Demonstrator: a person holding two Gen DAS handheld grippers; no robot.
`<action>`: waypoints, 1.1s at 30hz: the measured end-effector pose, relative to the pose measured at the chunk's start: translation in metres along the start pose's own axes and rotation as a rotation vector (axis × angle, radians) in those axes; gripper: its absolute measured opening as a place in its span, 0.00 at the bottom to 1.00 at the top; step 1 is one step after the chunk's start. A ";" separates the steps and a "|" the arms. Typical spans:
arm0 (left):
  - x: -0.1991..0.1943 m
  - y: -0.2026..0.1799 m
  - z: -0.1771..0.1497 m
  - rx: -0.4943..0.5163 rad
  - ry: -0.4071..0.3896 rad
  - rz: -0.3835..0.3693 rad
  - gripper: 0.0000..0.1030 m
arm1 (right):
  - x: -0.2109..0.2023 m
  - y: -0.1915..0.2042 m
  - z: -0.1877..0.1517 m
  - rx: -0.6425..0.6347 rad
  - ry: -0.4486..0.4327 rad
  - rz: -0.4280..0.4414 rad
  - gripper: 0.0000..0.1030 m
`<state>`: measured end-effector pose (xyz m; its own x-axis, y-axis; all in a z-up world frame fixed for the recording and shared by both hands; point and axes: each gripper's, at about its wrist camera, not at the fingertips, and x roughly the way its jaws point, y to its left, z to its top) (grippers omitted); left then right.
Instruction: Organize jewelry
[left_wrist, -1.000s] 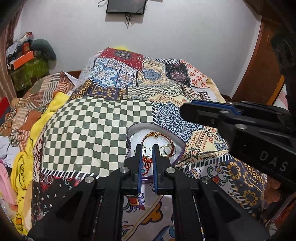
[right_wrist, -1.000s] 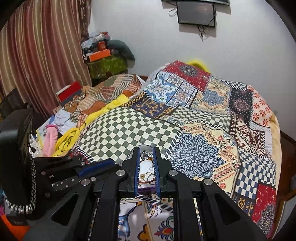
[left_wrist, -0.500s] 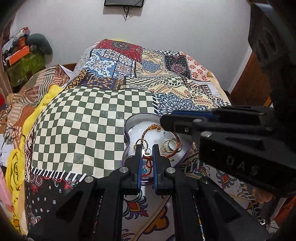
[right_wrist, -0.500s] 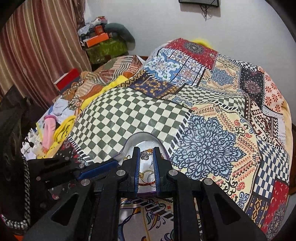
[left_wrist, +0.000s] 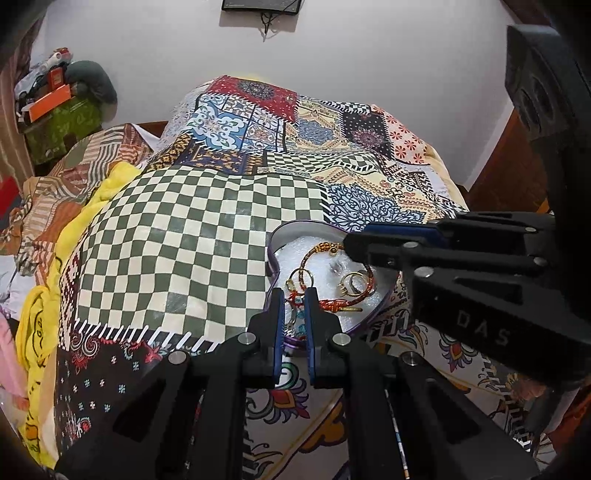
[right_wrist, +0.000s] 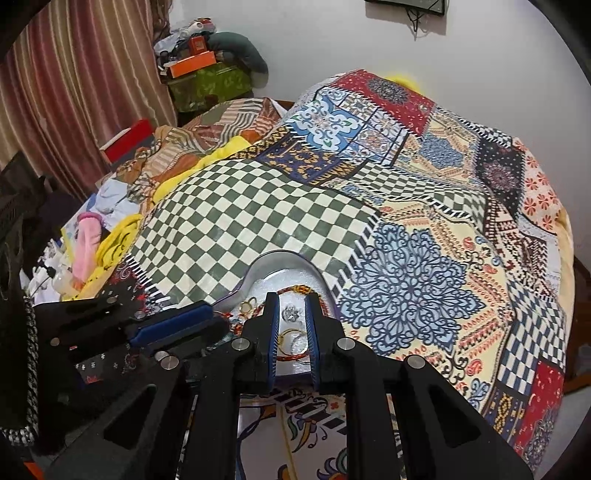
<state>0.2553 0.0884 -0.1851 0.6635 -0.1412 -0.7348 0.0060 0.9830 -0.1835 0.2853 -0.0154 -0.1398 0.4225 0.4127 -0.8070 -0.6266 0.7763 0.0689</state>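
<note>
A heart-shaped tin (left_wrist: 271, 258) with white padding lies on the patchwork bedspread. Inside are a red-and-gold beaded bracelet (left_wrist: 308, 258), gold rings (left_wrist: 351, 282) and a red thread bracelet (left_wrist: 332, 305). My left gripper (left_wrist: 295, 295) hovers over the tin's near edge, its jaws nearly together with nothing clamped. My right gripper (left_wrist: 351, 245) reaches in from the right above the bracelet. In the right wrist view, the right gripper (right_wrist: 291, 301) is shut over the tin (right_wrist: 280, 253), and a small silver sparkly piece (right_wrist: 290, 314) shows through the slit. The left gripper (right_wrist: 214, 323) sits at the left.
The patchwork bedspread (left_wrist: 207, 240) spreads around the tin. Yellow cloth and loose clothes (right_wrist: 88, 236) pile at the bed's left edge. Boxes and a green bundle (right_wrist: 210, 81) stand by the wall beside a striped curtain (right_wrist: 74, 92). A wooden door (left_wrist: 509, 173) is at the right.
The right gripper has come down and in from the right, and now hangs over the tin. The tin fills more of the right wrist view. The left gripper has barely moved.
</note>
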 end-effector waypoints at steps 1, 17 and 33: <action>-0.001 0.001 0.000 -0.005 0.000 0.002 0.11 | -0.002 0.000 0.000 0.000 0.000 -0.006 0.13; -0.080 -0.012 0.010 0.007 -0.124 0.012 0.12 | -0.076 0.011 -0.009 0.002 -0.123 -0.049 0.16; -0.282 -0.078 -0.008 0.120 -0.599 0.063 0.16 | -0.285 0.078 -0.063 -0.016 -0.699 -0.166 0.16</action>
<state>0.0618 0.0510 0.0310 0.9701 -0.0259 -0.2411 0.0140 0.9986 -0.0510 0.0749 -0.1029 0.0581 0.8305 0.5021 -0.2410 -0.5244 0.8507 -0.0349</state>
